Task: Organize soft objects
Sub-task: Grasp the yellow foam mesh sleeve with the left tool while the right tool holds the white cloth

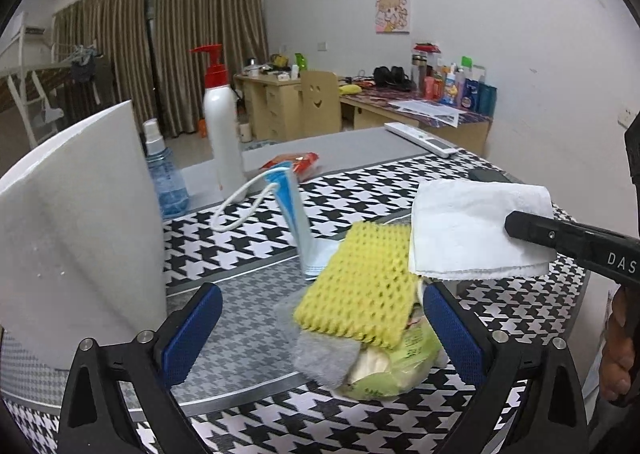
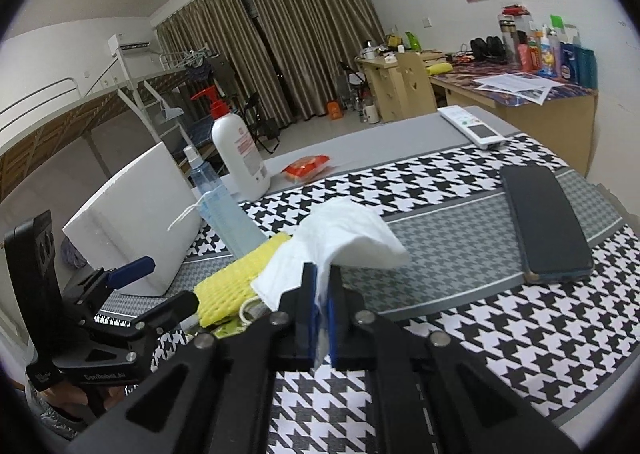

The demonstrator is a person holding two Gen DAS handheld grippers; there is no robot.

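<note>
Our right gripper (image 2: 322, 314) is pinched tight on a folded white paper tissue (image 2: 344, 242), which rises from between the blue pads at lower centre of the right wrist view and droops forward. In the left wrist view the same tissue (image 1: 476, 230) hangs at centre right, above the edge of the pile and clear of the table.

Our left gripper (image 1: 320, 330) stands wide open with nothing in it, its blue fingers (image 1: 192, 334) flanking the pile at lower centre of the frame. That pile has a yellow foam mesh sleeve (image 1: 356, 286) on top, a grey cloth (image 1: 324, 358) and a green printed soft packet (image 1: 396, 362) under it. A blue pleated face mask (image 1: 296, 222) with white ear loops leans against the pile's far side.

All of this sits on the black-and-white houndstooth tablecloth (image 1: 520, 306). Further out, in the right wrist view, are a white foam block (image 2: 136, 222) at left, a white pump bottle with a red nozzle (image 2: 240, 154), and a black phone (image 2: 544, 222) at right.

We judge the gathering well along: several soft things are already stacked, the tissue is not yet set down, and the mask looks only half joined to the pile.
</note>
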